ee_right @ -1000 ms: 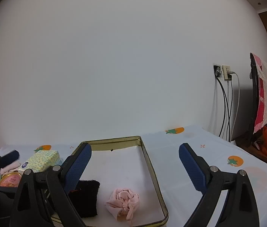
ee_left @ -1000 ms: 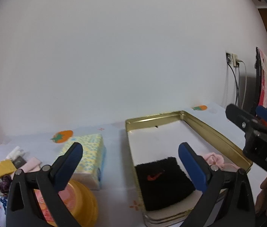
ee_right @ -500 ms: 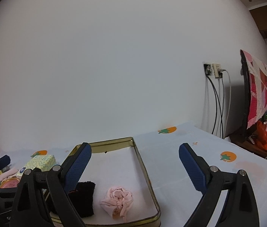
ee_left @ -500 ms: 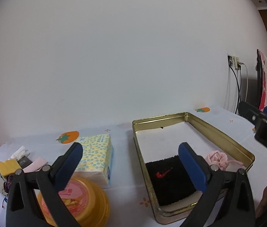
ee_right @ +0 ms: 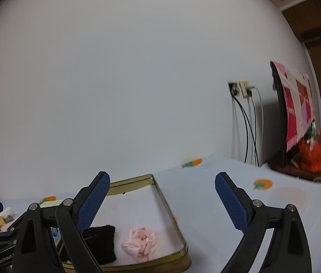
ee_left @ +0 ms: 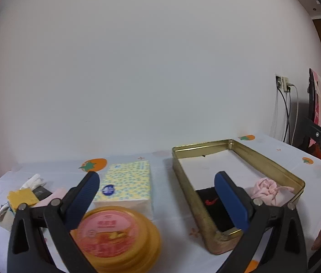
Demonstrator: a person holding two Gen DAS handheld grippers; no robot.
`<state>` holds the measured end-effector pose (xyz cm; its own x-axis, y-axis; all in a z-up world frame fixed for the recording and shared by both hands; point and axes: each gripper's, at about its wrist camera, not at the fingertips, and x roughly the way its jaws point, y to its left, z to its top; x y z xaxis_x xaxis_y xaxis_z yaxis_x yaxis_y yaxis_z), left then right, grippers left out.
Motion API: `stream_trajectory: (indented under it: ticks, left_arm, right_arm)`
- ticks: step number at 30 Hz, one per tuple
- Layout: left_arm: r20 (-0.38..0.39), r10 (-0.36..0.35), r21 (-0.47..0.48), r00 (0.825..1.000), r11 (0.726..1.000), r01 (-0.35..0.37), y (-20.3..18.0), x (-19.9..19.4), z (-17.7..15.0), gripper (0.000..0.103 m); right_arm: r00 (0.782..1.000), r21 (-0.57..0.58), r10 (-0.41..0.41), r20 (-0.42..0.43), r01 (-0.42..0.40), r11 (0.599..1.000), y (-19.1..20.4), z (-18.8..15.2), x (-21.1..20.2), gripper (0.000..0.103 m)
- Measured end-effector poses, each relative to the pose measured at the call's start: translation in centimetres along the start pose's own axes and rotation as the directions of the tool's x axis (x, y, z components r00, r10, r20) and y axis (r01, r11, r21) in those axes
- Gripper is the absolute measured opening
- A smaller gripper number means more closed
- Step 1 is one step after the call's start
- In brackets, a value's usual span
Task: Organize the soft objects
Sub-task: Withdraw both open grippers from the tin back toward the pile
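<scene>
Two soft things already lie in the gold tin [ee_left: 246, 157]: the black wristband [ee_left: 208, 201] sits just behind your left tongs' [ee_left: 155, 195] right finger, and the pink scrunchie [ee_right: 141, 241] rests low between your right tongs [ee_right: 161, 198], nearer their left finger. Both tongs are spread wide and carry nothing. By my reading the sorting is partly done, with more to fetch. Left of your left tongs, a small heap of soft bits [ee_left: 21, 198] – yellow, white and pale pink pieces – waits on the bench [ee_left: 171, 204], well apart from the tin. The tissue pack [ee_left: 126, 182] lies ahead between the left tongs' fingers, and the yellow lidded tub [ee_left: 117, 234] sits right beneath them; whether either belongs in the tin, I cannot tell. Expect the heap to be your next stop, likely with the left tongs.
</scene>
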<state>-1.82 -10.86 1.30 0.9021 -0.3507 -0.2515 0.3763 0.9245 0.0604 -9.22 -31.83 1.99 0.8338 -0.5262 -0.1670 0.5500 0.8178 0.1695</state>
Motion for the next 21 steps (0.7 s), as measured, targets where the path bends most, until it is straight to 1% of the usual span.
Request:
stream_trajectory:
  ticks: [5, 12, 16, 21]
  left_arm:
    - [-0.009, 0.022, -0.023, 1.000, 0.999, -0.022, 2.4, -0.2, -0.3, 0.102]
    - [-0.008, 0.059, -0.029, 0.998, 0.998, -0.059, 5.6, -0.6, -0.7, 0.102]
    - [-0.012, 0.085, -0.042, 0.996, 0.995, -0.086, 7.7, -0.6, -0.9, 0.102]
    - [-0.020, 0.125, -0.054, 0.992, 0.991, -0.126, 10.4, -0.7, -1.2, 0.102]
  right_arm:
    - [1.000, 0.018, 0.021, -0.019, -0.021, 1.000, 0.8, -0.5, -0.6, 0.095]
    - [0.993, 0.011, 0.103, -0.057, -0.103, 0.995, 3.8, -1.8, -2.0, 0.095]
    - [0.987, 0.003, 0.145, -0.071, -0.146, 0.989, 6.3, -2.6, -2.1, 0.095]
    - [0.971, -0.009, 0.213, -0.105, -0.215, 0.977, 10.1, -3.6, -2.0, 0.095]
